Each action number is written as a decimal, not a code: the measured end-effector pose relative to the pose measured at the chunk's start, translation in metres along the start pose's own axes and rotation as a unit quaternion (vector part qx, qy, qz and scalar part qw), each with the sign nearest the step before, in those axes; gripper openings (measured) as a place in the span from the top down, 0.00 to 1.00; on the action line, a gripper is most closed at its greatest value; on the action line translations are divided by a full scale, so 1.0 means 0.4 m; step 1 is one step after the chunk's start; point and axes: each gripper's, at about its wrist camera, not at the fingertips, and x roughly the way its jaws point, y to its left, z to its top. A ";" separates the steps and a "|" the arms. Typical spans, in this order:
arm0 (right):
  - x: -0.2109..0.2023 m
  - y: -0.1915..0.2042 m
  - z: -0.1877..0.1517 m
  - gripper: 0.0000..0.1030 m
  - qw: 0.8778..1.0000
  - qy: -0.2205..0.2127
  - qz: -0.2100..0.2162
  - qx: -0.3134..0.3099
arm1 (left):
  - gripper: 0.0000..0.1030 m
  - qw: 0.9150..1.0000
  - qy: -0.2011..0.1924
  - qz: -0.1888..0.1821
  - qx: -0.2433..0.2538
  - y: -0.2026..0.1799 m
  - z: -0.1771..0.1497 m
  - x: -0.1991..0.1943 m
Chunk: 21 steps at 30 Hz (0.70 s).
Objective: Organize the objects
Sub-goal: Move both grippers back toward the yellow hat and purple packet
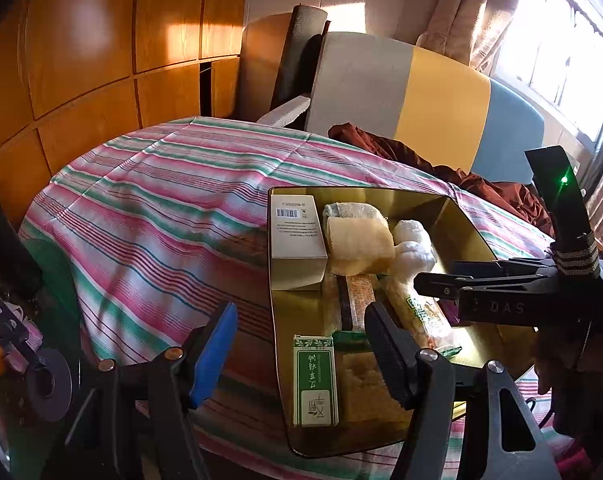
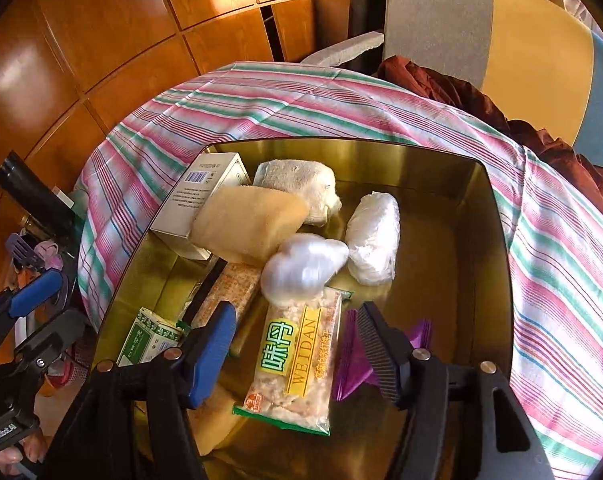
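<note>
Both tools apart, right tool (image 2: 297, 344) over snack packet (image 2: 295, 364) in gold tray (image 2: 497, 216); left tool (image 1: 301, 344) seemingly empty

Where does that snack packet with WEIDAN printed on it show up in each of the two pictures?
Left wrist view: snack packet lower right, partly hidden behind the right hand-held gripper.
Right wrist view: snack packet bottom centre, label readable.
Shared landmark: gold tray.
</note>
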 end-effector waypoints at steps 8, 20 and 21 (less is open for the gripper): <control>-0.078 0.000 -0.039 0.32 0.999 -0.028 -0.020 -0.008 | 0.32 1.000 -0.008 -0.004 0.016 -0.027 0.003 -0.018; -0.181 -0.085 -0.106 0.23 0.995 -0.060 -0.075 0.011 | 0.29 0.998 -0.014 -0.014 0.052 -0.097 0.005 -0.039; -0.191 -0.100 -0.110 0.22 0.995 -0.062 -0.080 0.016 | 0.27 0.998 -0.013 -0.016 0.057 -0.107 0.006 -0.039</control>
